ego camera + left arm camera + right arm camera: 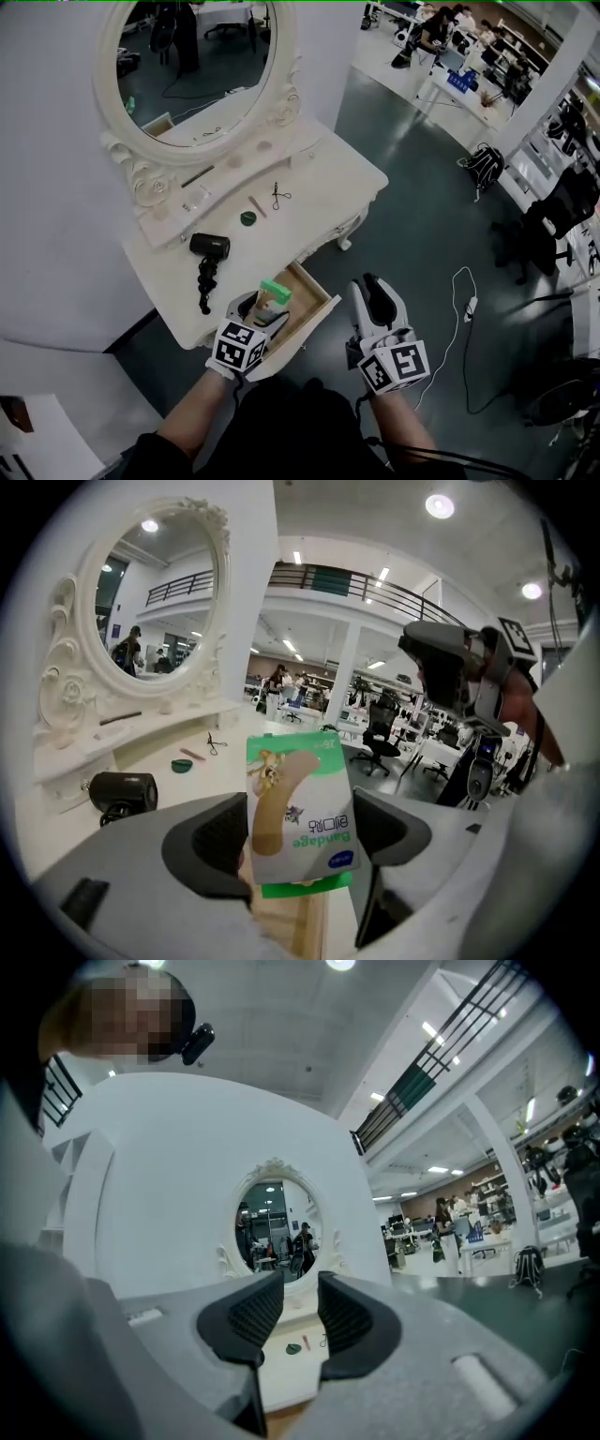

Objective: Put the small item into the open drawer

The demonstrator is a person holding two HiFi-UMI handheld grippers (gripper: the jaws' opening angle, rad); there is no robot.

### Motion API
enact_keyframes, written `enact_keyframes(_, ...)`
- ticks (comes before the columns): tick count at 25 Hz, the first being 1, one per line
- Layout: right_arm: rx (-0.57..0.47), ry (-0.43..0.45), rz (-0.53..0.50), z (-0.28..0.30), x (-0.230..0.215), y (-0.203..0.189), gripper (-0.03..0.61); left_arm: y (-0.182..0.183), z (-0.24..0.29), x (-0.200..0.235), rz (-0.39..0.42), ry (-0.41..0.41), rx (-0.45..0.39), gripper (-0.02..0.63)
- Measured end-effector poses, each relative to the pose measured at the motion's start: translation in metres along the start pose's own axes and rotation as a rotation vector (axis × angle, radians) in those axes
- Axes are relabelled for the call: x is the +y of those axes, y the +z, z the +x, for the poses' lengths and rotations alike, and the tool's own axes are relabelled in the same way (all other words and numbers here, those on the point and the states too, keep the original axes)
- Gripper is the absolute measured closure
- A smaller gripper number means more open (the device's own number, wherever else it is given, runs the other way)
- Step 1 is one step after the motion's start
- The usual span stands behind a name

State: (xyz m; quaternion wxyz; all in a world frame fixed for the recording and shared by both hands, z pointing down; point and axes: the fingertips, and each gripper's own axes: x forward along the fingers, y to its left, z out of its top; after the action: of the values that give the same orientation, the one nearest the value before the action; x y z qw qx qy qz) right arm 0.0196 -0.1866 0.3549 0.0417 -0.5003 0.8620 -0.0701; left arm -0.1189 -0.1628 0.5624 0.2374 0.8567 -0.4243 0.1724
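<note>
A small green and white bandage box [275, 291] stands upright between the jaws of my left gripper [265, 306], right over the open wooden drawer [304, 309] of the white vanity table [309, 202]. In the left gripper view the box [300, 803] fills the gap of the left gripper [298, 834], which is shut on it, with the drawer's wood [305, 921] below. My right gripper [372, 286] hovers to the right of the drawer, over the floor. In its own view the right gripper [300, 1314] stands open with nothing between its pads.
On the tabletop lie a black hair dryer [208, 248], a small green round item [247, 218] and an eyelash curler [279, 195]. An oval mirror [197, 56] rises behind. A white cable [459, 319] and a backpack [483, 167] lie on the floor to the right.
</note>
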Motion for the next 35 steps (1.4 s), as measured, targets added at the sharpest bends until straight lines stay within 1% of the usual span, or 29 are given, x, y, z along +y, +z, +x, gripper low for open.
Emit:
enact_keyframes(3, 0.017, -0.023, 0.007, 0.005, -0.004, -0.01, 0.466, -0.021, 0.022, 0.007, 0.011, -0.019, 0.072, 0.267)
enact_keyframes(6, 0.038, -0.037, 0.026, 0.005, -0.018, -0.021, 0.471, -0.038, 0.039, 0.007, 0.02, -0.022, 0.132, 0.267)
enact_keyframes(13, 0.055, -0.046, 0.076, -0.002, -0.057, -0.032, 0.479, -0.071, 0.078, 0.011, 0.028, 0.022, 0.235, 0.267)
enact_keyframes(18, 0.093, -0.06, 0.1, 0.002, -0.082, -0.051, 0.482, -0.091, 0.106, 0.021, 0.02, 0.04, 0.304, 0.267)
enact_keyframes(23, 0.136, -0.066, 0.12, 0.006, -0.096, -0.073, 0.483, -0.124, 0.131, 0.033, 0.078, 0.05, 0.39, 0.267)
enact_keyframes(30, 0.185, -0.072, 0.13, 0.012, -0.107, -0.094, 0.485, -0.172, 0.167, 0.047, 0.112, 0.033, 0.529, 0.267)
enact_keyframes(35, 0.211, -0.098, 0.134, 0.009, -0.119, -0.105, 0.485, -0.207, 0.187, 0.059, 0.183, 0.019, 0.625, 0.265)
